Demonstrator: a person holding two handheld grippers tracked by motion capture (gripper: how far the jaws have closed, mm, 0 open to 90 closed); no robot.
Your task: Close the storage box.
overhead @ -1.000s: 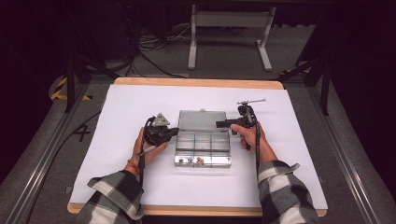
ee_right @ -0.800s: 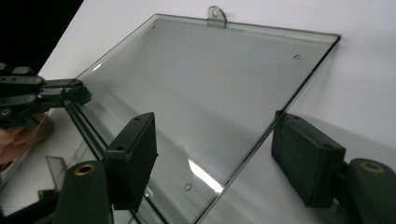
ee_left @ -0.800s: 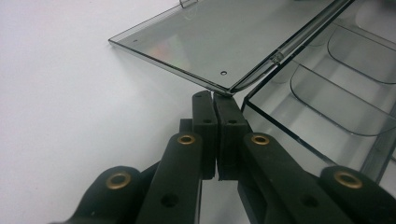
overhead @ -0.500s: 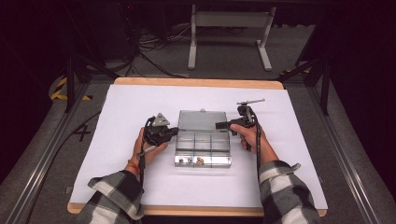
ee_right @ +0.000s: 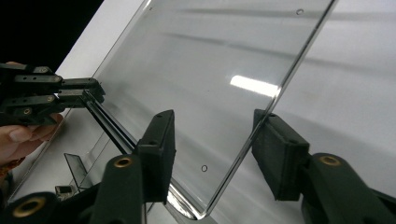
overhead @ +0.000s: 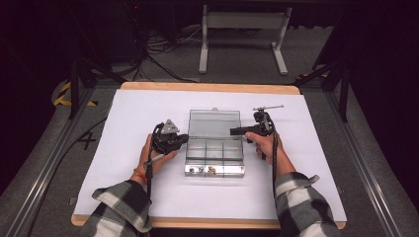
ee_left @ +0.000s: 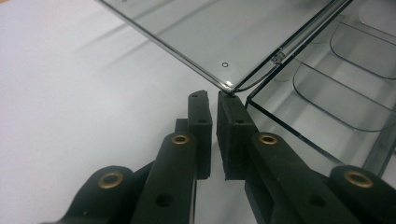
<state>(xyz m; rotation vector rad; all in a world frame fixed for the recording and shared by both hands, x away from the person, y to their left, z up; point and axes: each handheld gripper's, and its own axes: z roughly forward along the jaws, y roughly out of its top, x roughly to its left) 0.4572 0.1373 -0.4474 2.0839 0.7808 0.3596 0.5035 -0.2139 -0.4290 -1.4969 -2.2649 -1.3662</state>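
Observation:
A clear plastic compartment box (overhead: 215, 157) lies mid-table with its lid (overhead: 214, 123) swung open toward the far side. Small metal parts (overhead: 202, 170) sit in its front compartments. My left gripper (overhead: 186, 138) is at the box's left rear corner. In the left gripper view its jaws (ee_left: 215, 95) stand nearly together, tips touching the lid's corner (ee_left: 226, 86), nothing between them. My right gripper (overhead: 233, 131) is open at the lid's right side. In the right gripper view (ee_right: 212, 123) its jaws straddle the lid's edge (ee_right: 252, 140) without touching; the left gripper (ee_right: 95, 91) shows across the lid.
White paper (overhead: 306, 148) covers the wooden table (overhead: 207, 88). Checked sleeves and both hands come in from the front edge. Beyond the table are a dark floor, cables and a metal stand (overhead: 242, 29).

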